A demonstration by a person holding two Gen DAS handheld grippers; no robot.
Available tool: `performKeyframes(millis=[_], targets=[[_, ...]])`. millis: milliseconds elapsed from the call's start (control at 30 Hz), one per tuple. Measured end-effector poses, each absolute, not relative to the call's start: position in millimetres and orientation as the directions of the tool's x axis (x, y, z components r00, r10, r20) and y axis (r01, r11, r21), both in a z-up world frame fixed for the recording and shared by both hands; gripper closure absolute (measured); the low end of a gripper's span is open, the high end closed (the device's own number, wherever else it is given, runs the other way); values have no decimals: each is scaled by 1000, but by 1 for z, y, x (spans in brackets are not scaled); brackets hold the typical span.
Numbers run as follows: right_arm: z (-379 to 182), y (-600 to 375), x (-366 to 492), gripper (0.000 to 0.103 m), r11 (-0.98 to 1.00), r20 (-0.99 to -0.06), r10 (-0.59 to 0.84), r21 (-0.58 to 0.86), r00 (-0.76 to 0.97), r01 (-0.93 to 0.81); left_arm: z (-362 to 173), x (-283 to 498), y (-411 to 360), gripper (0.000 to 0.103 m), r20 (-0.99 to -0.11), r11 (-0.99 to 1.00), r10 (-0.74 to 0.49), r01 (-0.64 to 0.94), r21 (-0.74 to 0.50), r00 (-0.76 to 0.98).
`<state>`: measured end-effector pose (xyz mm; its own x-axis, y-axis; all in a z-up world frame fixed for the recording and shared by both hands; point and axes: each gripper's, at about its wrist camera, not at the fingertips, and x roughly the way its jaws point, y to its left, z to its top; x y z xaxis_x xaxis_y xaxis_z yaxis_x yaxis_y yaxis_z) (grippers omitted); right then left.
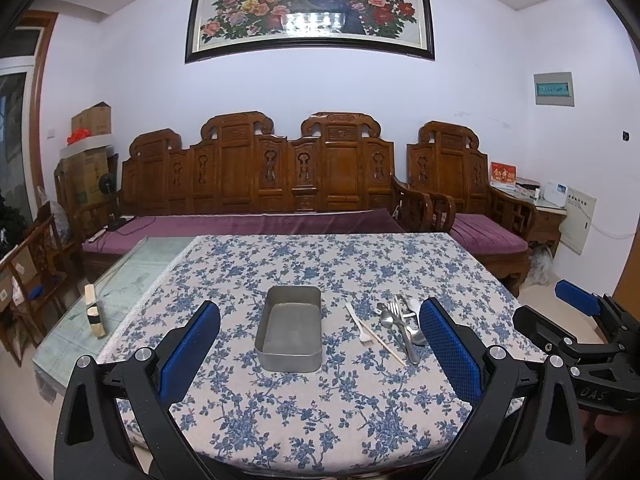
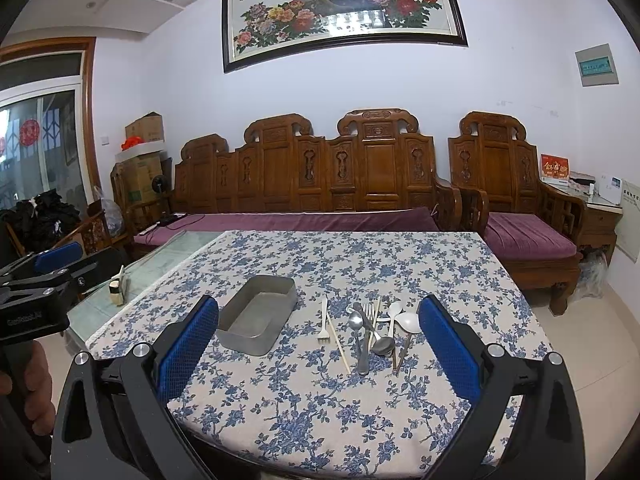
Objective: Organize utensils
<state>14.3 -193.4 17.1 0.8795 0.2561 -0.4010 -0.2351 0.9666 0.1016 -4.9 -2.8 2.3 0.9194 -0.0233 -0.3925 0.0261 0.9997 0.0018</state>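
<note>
An empty metal tray [image 1: 289,327] [image 2: 258,314] sits mid-table on the floral cloth. To its right lies a pile of utensils [image 1: 402,322] [image 2: 374,326]: metal spoons and forks, white plastic spoons [image 2: 408,322], a white plastic fork [image 1: 365,336] [image 2: 323,322] and a wooden chopstick [image 1: 382,340] [image 2: 339,344]. My left gripper [image 1: 320,352] is open and empty, held above the near table edge in front of the tray. My right gripper [image 2: 318,350] is open and empty, in front of the utensils. Each gripper shows at the edge of the other's view [image 1: 580,320] [image 2: 44,276].
The table [image 1: 320,420] carries a blue floral cloth; its left part is bare glass [image 1: 120,280] with a small wooden holder [image 1: 94,312] [image 2: 118,286] on it. A carved wooden sofa [image 1: 256,184] and armchair [image 1: 472,200] stand behind the table.
</note>
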Motion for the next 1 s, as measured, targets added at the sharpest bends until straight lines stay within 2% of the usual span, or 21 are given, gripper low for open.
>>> performKeyframes(millis=[1000], targets=[[21, -192, 11, 2, 966, -400, 257, 104, 880, -235, 3, -5, -5, 6, -396, 1000, -22, 27, 9, 918]])
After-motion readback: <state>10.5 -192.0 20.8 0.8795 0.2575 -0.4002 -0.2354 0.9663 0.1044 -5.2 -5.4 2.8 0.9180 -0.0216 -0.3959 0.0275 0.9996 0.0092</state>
